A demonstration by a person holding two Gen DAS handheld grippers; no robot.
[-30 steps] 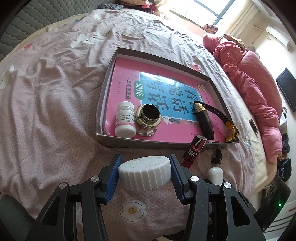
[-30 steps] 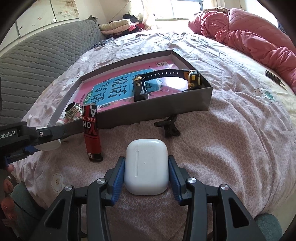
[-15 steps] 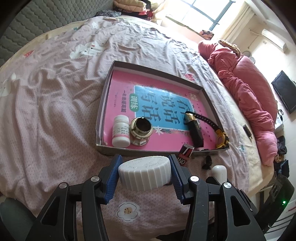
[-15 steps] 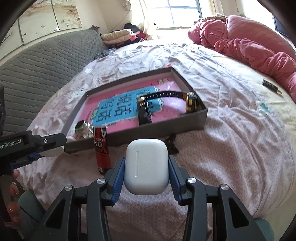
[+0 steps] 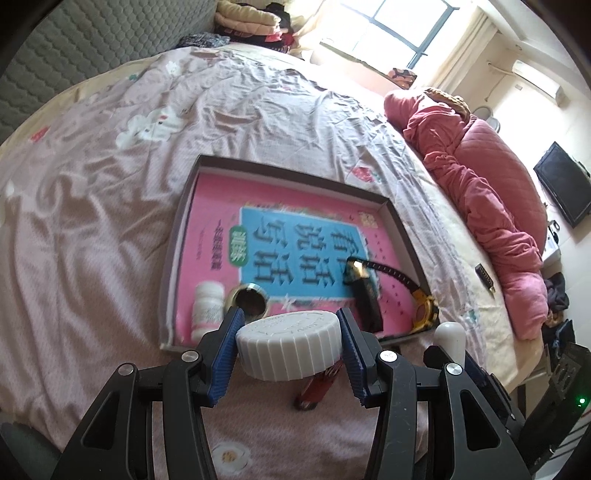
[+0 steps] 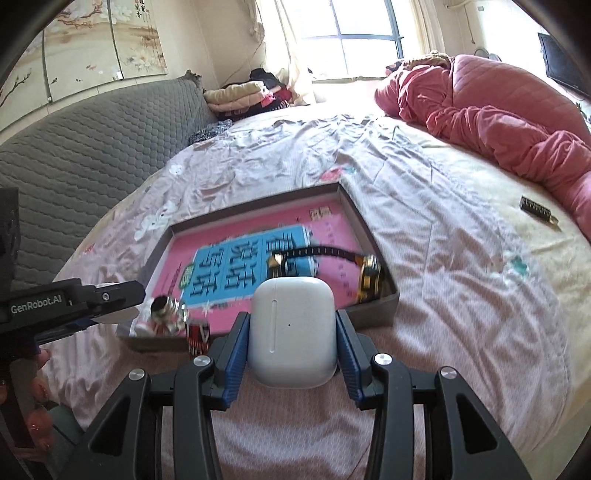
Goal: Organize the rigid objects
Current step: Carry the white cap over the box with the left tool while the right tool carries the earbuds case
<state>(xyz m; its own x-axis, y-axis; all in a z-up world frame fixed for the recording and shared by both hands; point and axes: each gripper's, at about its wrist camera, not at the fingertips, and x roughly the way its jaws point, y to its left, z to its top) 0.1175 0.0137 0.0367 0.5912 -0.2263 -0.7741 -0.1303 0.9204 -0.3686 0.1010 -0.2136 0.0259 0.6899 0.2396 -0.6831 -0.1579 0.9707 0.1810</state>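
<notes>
A white ribbed cap sits level between the blue pads of the left hand-held gripper, clamped at its sides. A smooth white earbud case stands upright in the right hand-held gripper. Beyond both lies the grey tray holding a pill bottle, what looks like a glass jar and a watch; a red tube lies just before it.

Wide bed in pale floral sheets, grey quilted headboard, rumpled pink duvet, sunlit window, wall-mounted television
</notes>
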